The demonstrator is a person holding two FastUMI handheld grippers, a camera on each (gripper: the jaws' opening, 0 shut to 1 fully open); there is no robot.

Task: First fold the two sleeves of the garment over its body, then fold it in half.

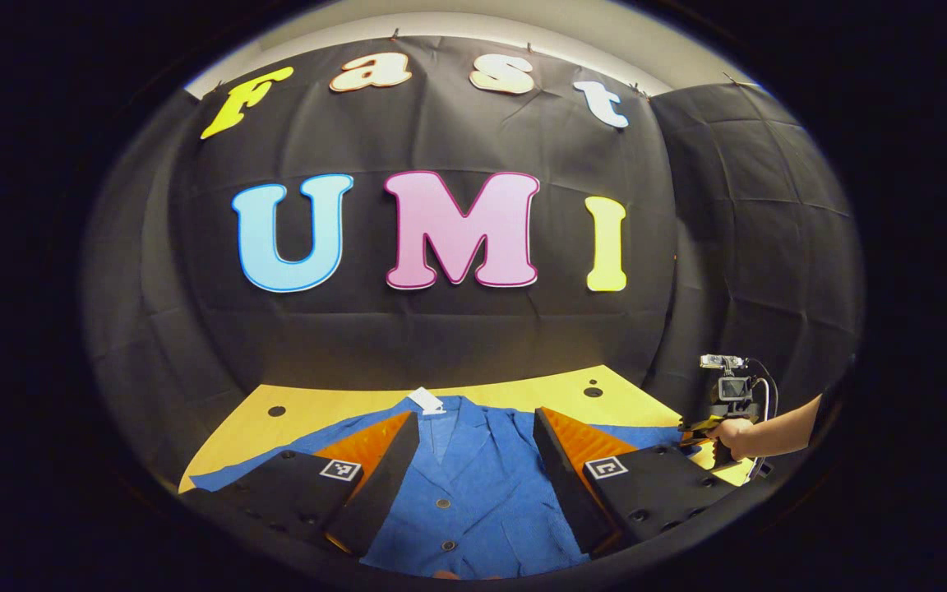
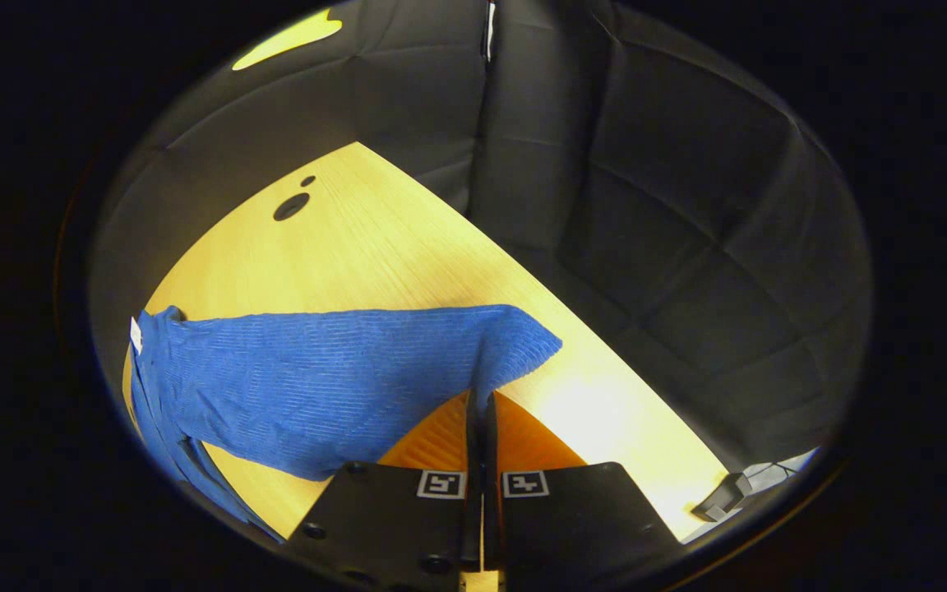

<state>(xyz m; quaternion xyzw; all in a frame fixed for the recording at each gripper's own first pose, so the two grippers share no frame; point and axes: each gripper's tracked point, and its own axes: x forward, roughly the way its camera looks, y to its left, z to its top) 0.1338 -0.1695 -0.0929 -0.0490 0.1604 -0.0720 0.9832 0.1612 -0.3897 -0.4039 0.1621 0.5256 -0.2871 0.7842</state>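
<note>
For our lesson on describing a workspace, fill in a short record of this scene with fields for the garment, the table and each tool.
garment: blue buttoned jacket lying flat, front up, white tag at collar
right sleeve: stretched out across the table
table: yellow wood with dark round holes
left tool: fingers wide apart above the jacket's body
right tool: fingers closed on the sleeve's cuff edge
task stage: no sleeve folded yet

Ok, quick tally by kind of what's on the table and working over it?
Garment: 1, blue jacket
Grippers: 2, left gripper open over the jacket, right gripper shut on the sleeve
Table: 1
Total: 4
</note>
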